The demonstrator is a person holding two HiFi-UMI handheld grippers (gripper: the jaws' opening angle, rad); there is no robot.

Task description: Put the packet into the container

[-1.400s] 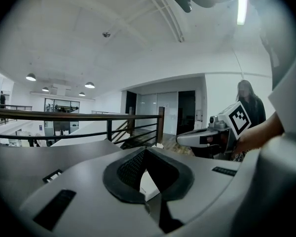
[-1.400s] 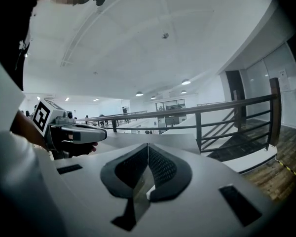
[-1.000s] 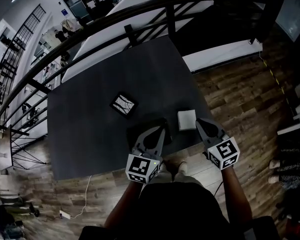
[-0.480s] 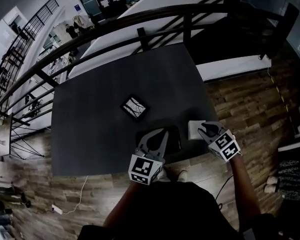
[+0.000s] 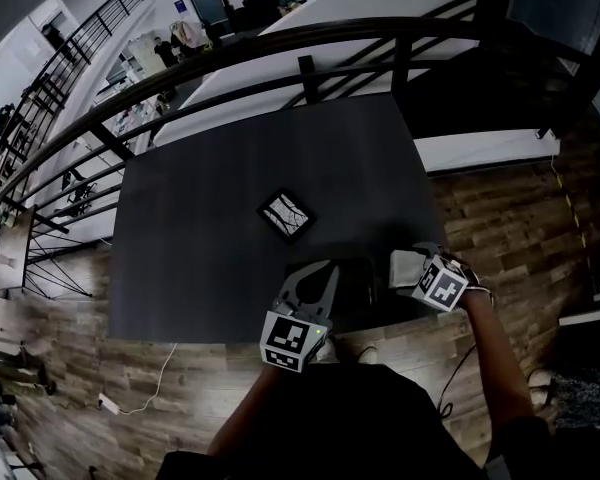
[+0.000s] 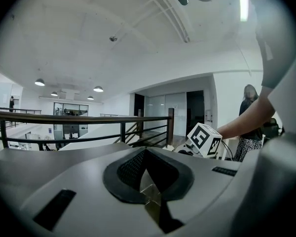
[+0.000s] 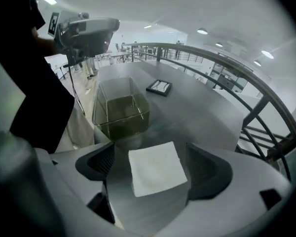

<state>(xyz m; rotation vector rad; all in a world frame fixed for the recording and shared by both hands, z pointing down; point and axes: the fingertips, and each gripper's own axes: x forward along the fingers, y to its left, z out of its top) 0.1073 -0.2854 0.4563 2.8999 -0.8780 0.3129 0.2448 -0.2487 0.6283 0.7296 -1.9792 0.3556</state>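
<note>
While opening the empty right gripper (image 7: 154, 163) astride the flat white square packet (image 7: 157, 173), centring before pinching, clear plastic container (image 7: 121, 113) at eleven o'clock.

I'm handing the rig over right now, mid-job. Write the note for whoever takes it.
Left claw: jaws closed together, beside the clear container. I cannot tell whether it pinches the rim.
Right claw: jaws opening around the white packet, which lies flat on the table; pads not pressing it.
Container: on the table just beyond the packet, looks empty.
Done: right claw lined up on the packet.
Left: close on the packet, lift it, put it into the container.
</note>
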